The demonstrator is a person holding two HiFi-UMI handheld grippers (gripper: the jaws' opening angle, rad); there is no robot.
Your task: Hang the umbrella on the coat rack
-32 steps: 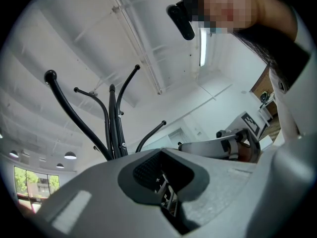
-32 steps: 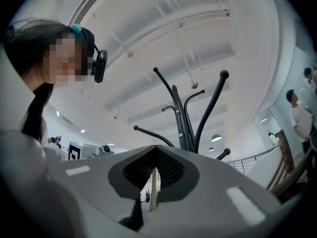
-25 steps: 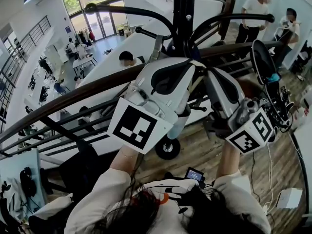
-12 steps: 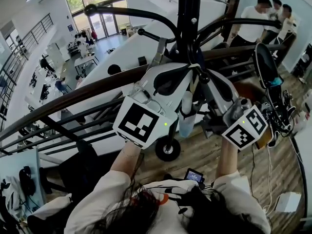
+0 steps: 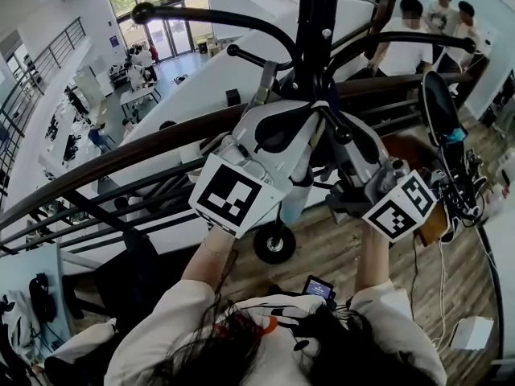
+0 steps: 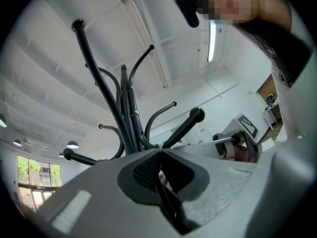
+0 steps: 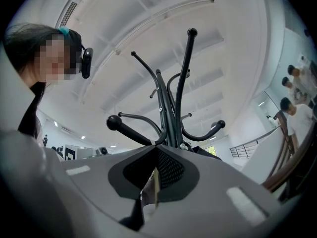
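Note:
The black coat rack (image 5: pixel 315 22) rises straight ahead, its curved hooks (image 5: pixel 209 18) spreading left and right. Both grippers are raised against its pole. A pale folded umbrella (image 5: pixel 296 195) hangs below and between them. My left gripper (image 5: pixel 310 111) is shut on a thin dark strap (image 6: pixel 166 192) of the umbrella, just under a ball-ended hook (image 6: pixel 197 114). My right gripper (image 5: pixel 342 131) is shut on a pale strip (image 7: pixel 154 185) of the same umbrella, close to another ball-ended hook (image 7: pixel 113 122). How the strap sits relative to the hooks is hidden by the gripper bodies.
A wooden handrail (image 5: pixel 121 159) with black bars runs across behind the rack, over a hall far below. Several people (image 5: pixel 418 30) stand at the upper right. Dark gear and cables (image 5: pixel 442 127) hang at the right. A black wheel (image 5: pixel 275 244) shows on the wooden floor.
Both grippers have shifted slightly closer to the rack's pole, and the hanging umbrella has swung a little left. The people at the upper right have moved about.

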